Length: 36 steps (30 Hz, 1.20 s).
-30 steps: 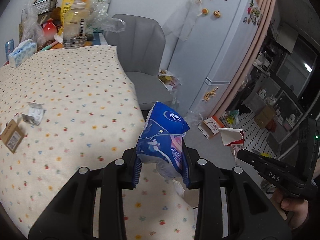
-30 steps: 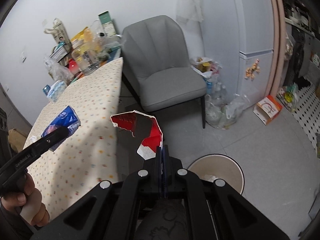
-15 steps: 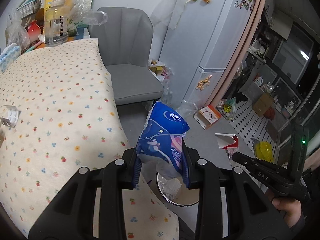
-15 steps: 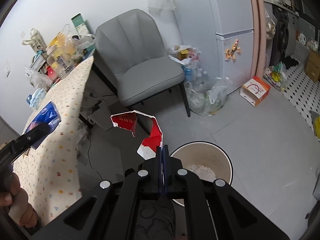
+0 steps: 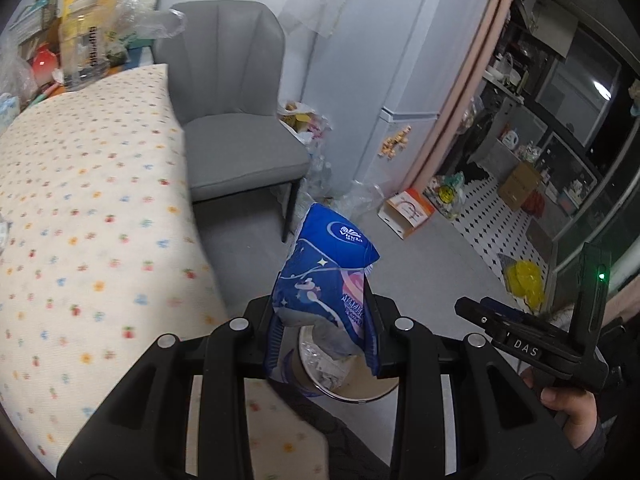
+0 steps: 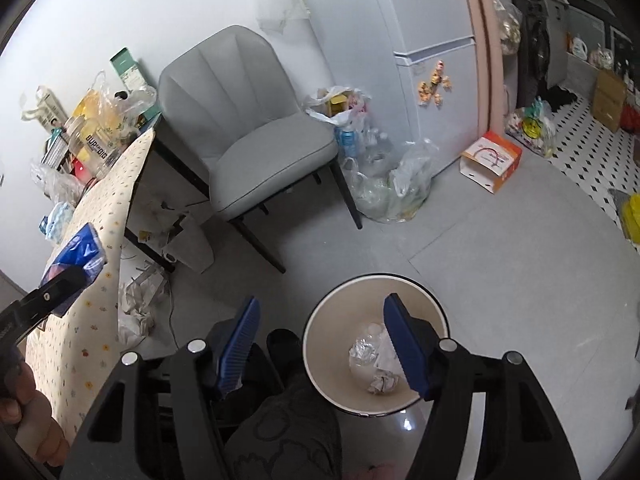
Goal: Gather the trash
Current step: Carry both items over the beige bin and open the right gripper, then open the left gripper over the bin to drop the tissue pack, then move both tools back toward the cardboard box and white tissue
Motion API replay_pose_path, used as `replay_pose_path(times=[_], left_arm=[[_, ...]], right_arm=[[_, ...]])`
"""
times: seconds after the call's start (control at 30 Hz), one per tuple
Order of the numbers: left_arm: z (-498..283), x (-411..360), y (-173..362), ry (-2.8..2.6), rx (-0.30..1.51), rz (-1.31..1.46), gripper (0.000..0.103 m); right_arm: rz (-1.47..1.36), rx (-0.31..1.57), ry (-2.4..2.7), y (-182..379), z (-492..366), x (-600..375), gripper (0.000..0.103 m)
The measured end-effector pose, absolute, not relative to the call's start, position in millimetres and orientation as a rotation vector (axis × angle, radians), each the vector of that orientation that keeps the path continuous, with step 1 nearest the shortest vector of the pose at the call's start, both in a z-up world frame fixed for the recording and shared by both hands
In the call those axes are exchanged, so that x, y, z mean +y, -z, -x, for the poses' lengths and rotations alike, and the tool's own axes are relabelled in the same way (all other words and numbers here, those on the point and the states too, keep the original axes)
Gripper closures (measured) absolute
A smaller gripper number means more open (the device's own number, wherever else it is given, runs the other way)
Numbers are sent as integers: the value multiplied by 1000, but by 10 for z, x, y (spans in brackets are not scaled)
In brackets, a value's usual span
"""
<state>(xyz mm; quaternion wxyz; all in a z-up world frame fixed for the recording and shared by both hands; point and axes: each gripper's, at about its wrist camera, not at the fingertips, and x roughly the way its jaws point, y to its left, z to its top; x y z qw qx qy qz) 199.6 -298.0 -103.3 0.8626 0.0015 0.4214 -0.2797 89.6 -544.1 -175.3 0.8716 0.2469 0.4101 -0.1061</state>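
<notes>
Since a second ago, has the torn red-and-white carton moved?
Yes. It has left the right tool, whose jaws have just been opening above the round beige bin; it is not visible now.

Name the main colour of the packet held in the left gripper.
Blue, with white and pink print; the packet shows best in the left wrist view.

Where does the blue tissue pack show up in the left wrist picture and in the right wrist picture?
Left wrist view: the blue tissue pack stands at lower centre, clamped in the left gripper, above the bin.
Right wrist view: the same pack sits at the far left edge, against the dotted tablecloth.
Shared landmark: the grey chair.
</notes>
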Motion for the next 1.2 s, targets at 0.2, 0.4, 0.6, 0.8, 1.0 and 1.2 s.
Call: replay_pose_path(times=[0.2,0.4,0.6,0.8,1.0,1.2], left_arm=[[-1936,-3384,1063,647,894,-43,70],[-1890,-3811,1147,711,918,-81,68],[-1848,-4170,1207,740,938,-106,50],[-1812,-4233,1072,782,892,-71,5],[-1914,-3891,1010,705,909,19,6],[-1905,-3441,889,635,861,86,6]], right_arm=[[-528,815,297,1634,-630,-5652,26],[-533,789,338,1516,-383,-5869,23],[-536,786,394,1487,-205,-6103,22],[-536,766,408,1447,-151,-6169,22],[-521,789,387,1473,-265,-6057,21],[-446,783,313,1340,-460,-5700,18]])
